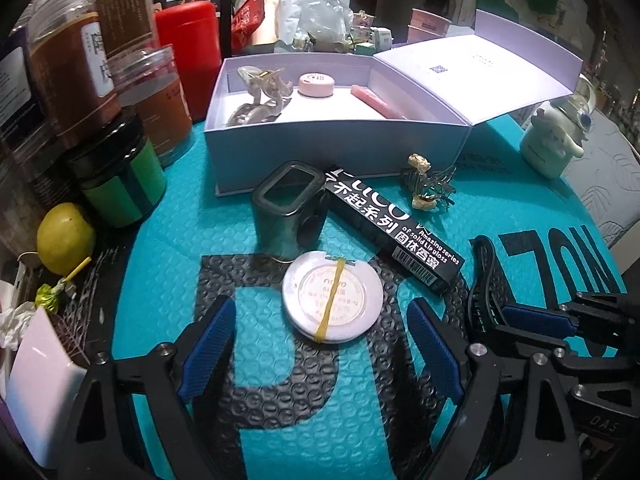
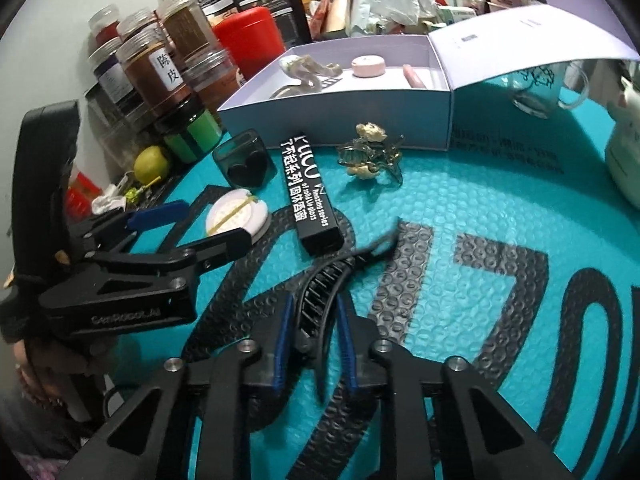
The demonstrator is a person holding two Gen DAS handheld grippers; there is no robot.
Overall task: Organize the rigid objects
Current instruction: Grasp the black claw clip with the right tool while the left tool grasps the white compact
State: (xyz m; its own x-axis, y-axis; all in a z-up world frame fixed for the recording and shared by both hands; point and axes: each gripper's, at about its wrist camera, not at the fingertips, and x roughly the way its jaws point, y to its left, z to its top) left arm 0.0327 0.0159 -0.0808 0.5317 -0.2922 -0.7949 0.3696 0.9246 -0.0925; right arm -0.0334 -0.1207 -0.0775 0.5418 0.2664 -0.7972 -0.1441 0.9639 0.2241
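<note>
My right gripper is shut on a black hair claw clip, also seen in the left wrist view. My left gripper is open around a round white compact bound with a yellow rubber band; it also shows in the right wrist view. A black lip gloss carton, a dark square case and a gold-green claw clip lie on the teal bubble mat. The open white box holds a clear clip, a pink round item and a pink tube.
Jars, a red canister, a green jar and a lemon stand at the left. A white figurine case sits at the right. Clutter lies behind the box.
</note>
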